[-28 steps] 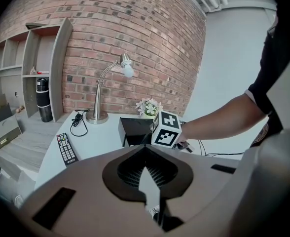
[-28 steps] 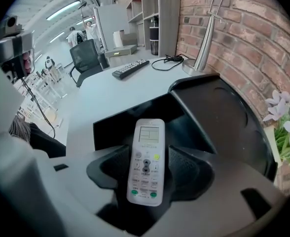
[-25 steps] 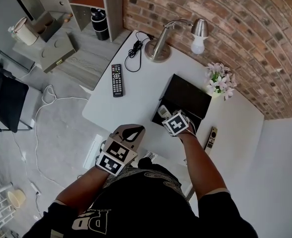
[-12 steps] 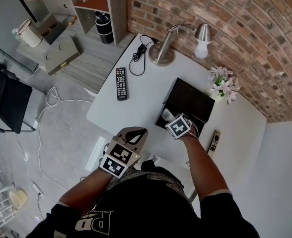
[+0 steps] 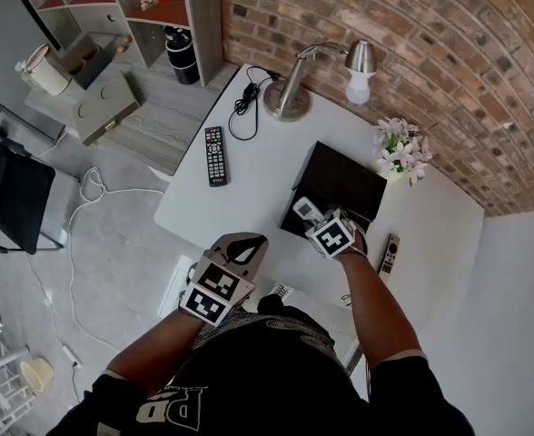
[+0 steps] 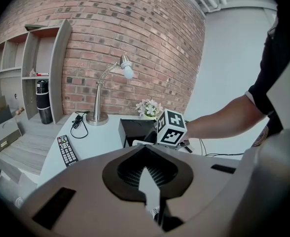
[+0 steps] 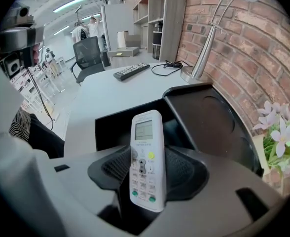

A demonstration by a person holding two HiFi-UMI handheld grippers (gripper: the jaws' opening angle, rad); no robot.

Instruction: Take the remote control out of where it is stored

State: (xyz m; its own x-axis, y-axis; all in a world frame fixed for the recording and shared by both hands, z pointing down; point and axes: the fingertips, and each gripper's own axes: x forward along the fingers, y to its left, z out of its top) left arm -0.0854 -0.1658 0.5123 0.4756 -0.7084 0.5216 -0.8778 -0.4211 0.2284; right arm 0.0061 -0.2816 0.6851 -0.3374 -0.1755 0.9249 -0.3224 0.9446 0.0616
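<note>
White remote control [image 7: 146,132] grasped by right gripper [image 7: 147,174], jaws just tightened on it, held above black box [image 7: 209,127]. Grip masked by marker cube [image 5: 332,237] in head view. Left gripper [image 6: 152,181], 8 o'clock of box, clenched.

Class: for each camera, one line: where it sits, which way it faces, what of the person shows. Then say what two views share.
Head view: on the head, facing steeply down at the table; shows torso, left claw, right claw.
Left claw view: on that claw, facing across the table at the wall; shows its shut jaws, right forearm.
Right claw view: on that claw, facing down into the box; jaws just closing on the white remote between them; torso at left.
All three share lamp and black remote.
</note>
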